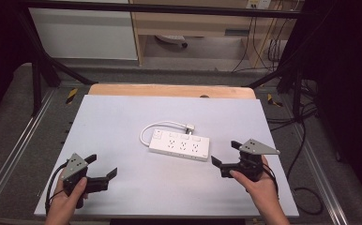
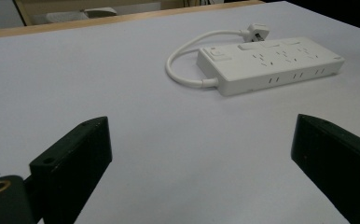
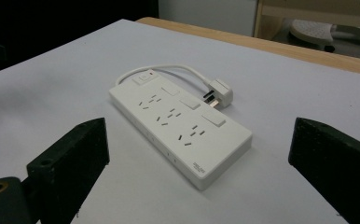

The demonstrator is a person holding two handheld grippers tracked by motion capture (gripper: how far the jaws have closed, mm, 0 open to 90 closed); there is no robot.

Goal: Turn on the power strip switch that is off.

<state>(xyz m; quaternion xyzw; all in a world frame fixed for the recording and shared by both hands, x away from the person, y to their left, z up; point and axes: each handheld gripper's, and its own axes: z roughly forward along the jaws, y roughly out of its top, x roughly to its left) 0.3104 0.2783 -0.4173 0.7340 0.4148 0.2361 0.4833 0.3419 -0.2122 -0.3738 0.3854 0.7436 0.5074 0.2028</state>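
Both grippers — left and right — gape empty, so a careless grab could skid the strip or snag its cord.

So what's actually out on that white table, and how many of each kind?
Power strip, white, with its own short cord and plug: 1
Hand-held grippers, black, fingers spread apart: 2, the left gripper and the right gripper
Total: 3

White power strip between two open claws on table
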